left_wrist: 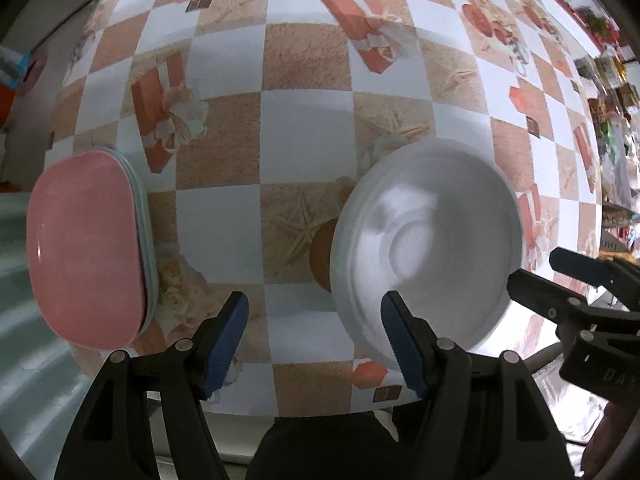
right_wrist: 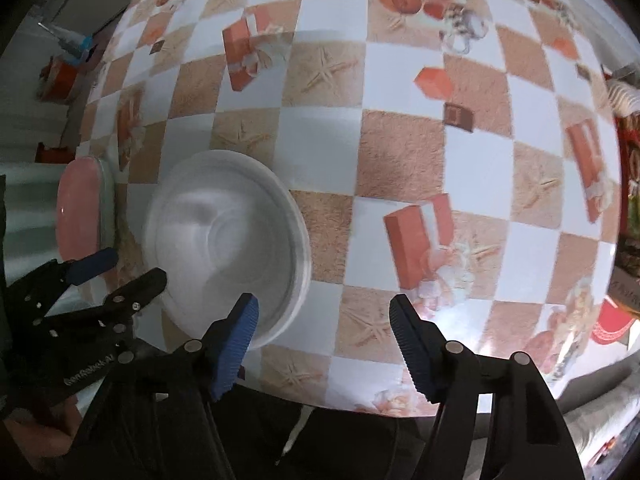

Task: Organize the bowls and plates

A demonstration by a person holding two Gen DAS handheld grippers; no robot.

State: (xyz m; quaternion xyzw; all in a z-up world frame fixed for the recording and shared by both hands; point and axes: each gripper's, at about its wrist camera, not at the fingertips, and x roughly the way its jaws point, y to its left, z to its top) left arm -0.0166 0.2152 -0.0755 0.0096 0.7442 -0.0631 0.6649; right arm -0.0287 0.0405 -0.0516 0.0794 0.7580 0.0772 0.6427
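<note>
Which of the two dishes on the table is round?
The white bowl is round. The pink plate is a rounded rectangle and lies on top of a stack.

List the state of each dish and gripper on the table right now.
White bowl: upright, empty, on the table, blurred.
Pink plate: top of a stack at the table's edge, empty.
Left gripper: open, nothing between its fingers, one finger over the bowl's rim.
Right gripper: open, holding nothing, beside the bowl.
</note>
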